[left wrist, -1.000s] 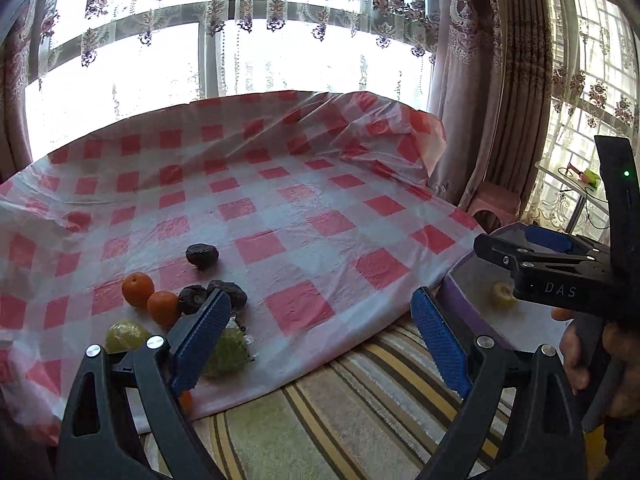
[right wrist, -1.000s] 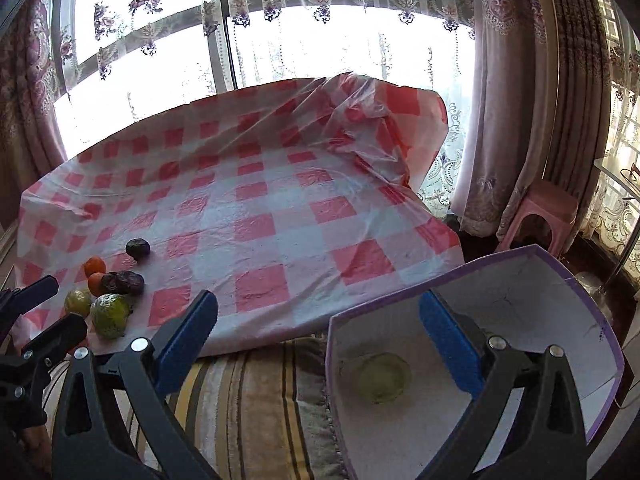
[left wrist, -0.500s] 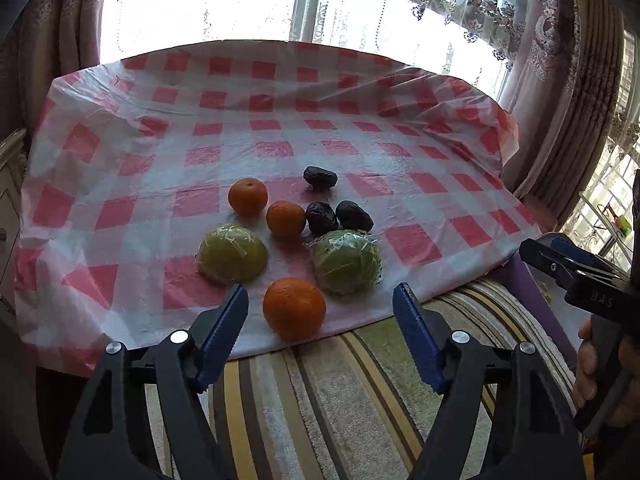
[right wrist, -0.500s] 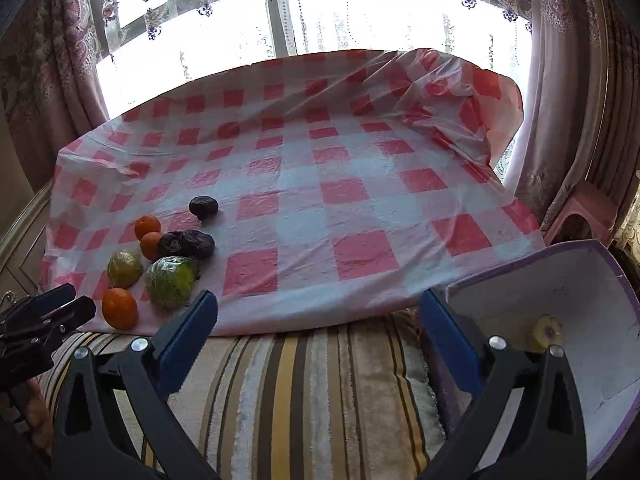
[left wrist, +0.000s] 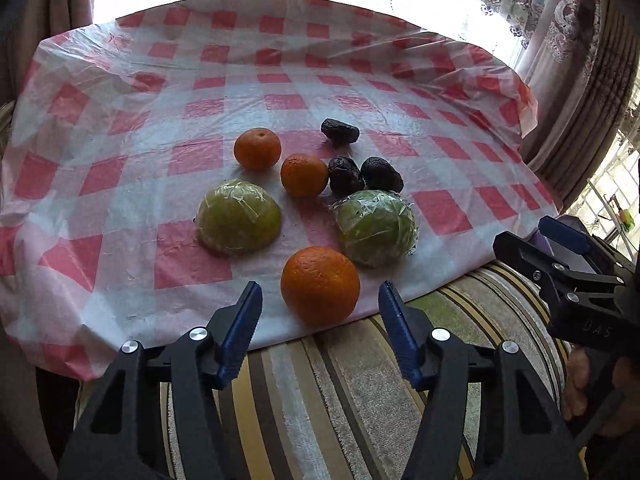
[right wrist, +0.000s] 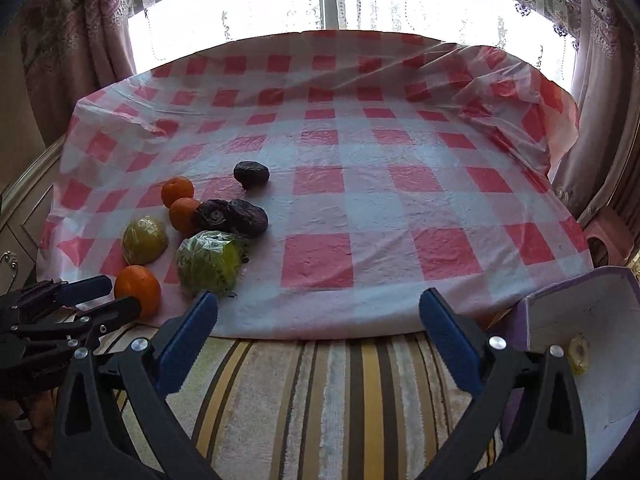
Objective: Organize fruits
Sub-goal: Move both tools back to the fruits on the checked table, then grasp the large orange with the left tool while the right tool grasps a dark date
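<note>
On the red-checked cloth (left wrist: 440, 208) lie three oranges, two green halves wrapped in film and three dark dates. The nearest orange (left wrist: 320, 285) sits at the cloth's front edge, just ahead of my open, empty left gripper (left wrist: 320, 304). The wrapped green halves (left wrist: 239, 216) (left wrist: 375, 227) lie behind it. In the right wrist view the same orange (right wrist: 138, 289) is at the left, with the left gripper (right wrist: 96, 296) beside it. My right gripper (right wrist: 318, 312) is open and empty over the striped cushion. A white box (right wrist: 592, 320) at the right holds a yellowish fruit piece (right wrist: 579, 354).
A striped cushion (right wrist: 320, 400) runs along the front below the cloth. Curtains and a bright window stand behind the table. A pink stool (right wrist: 604, 240) is at the right. The right gripper also shows in the left wrist view (left wrist: 560, 256).
My left gripper has swung left and closed in on the fruit group, so the front orange now lies just ahead of its fingers. My right gripper has turned away from the white box toward the cloth.
</note>
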